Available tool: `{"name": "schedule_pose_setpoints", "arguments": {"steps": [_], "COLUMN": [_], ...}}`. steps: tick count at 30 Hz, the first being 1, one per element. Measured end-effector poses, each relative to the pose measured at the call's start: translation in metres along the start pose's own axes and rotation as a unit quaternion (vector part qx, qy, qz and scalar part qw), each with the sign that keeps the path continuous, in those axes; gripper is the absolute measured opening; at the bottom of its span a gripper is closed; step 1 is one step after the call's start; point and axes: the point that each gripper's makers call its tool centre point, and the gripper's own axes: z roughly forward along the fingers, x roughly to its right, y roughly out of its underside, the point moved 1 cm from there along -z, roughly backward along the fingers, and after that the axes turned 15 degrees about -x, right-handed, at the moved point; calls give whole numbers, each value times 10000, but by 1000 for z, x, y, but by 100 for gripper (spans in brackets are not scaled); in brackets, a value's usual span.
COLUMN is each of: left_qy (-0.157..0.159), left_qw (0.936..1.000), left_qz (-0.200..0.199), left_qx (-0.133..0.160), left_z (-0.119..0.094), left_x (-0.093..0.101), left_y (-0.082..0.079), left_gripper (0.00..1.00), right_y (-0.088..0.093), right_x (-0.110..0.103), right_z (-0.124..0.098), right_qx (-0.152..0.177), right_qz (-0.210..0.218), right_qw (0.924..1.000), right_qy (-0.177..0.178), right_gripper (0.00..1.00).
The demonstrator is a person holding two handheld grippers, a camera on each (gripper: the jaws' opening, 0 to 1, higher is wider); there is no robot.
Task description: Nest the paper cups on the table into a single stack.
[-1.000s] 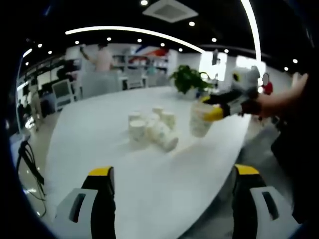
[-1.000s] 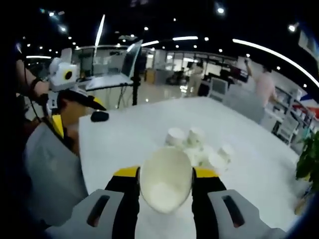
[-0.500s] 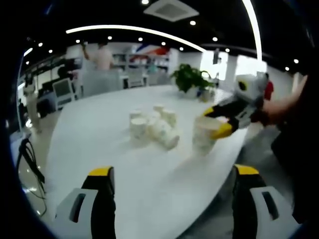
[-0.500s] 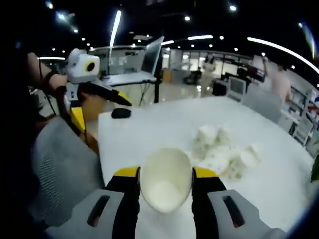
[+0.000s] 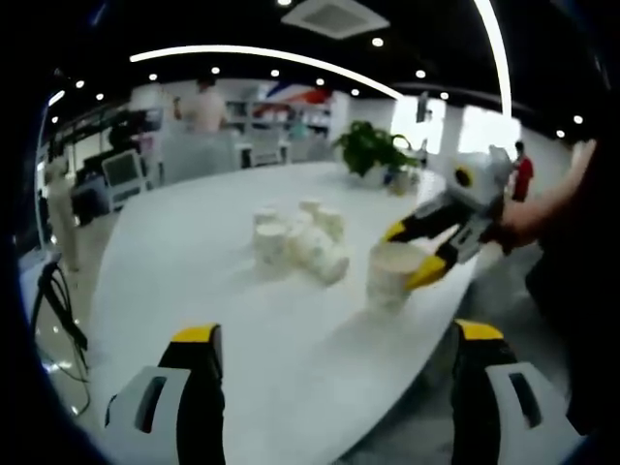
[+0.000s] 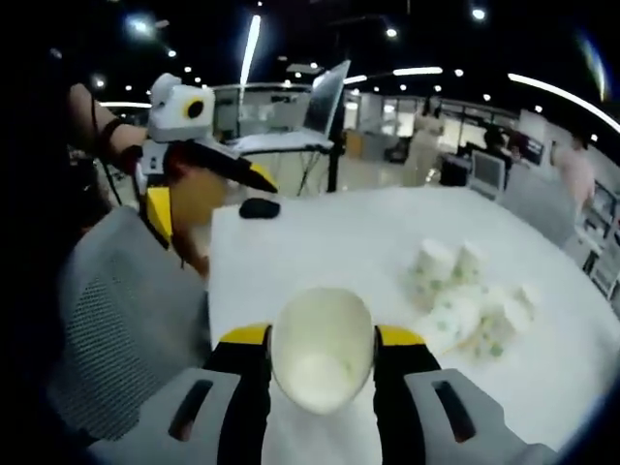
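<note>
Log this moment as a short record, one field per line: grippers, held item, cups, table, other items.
right gripper: shut on a cup, mouth toward the camera
left gripper: open, holds nothing
held cup, left gripper view: upright, low over or on the table near its edge; contact cannot be told
cluster: loose cups grouped mid-table, some upright, at least one on its side
other items: dark mouse-like thing at the table's far end; mesh chair; plant
</note>
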Motion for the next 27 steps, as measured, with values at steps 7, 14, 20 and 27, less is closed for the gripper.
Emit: {"name": "schedule_pose_setpoints", "arguments": {"steps": [7,14,20,27], "left_qy": [-25,-27,-21,3], "left_qw": [10000,10000,10000,10000], "left_qz": [25,53,62,29], "left_qx": [-29,-56,-52,-55], "left_z": [-1,-1,0,1], "left_x": [-2,-3,-4,-2], "left_y": [1,1,0,2], "left_gripper": [97,97,97,97], "right_y": [7,15,22,23], "right_x": [-9,-13,-17,-15], "right_z": [7,14,19,21], "right_qx": [-100,-201,-323,-306], "right_qz": [-3,-46,-227,-137], "right_qw": [9999,9996,9990,9993], "right_qy": [-128,-186,-196,-184], "right_gripper": [38,39,40,42]}}
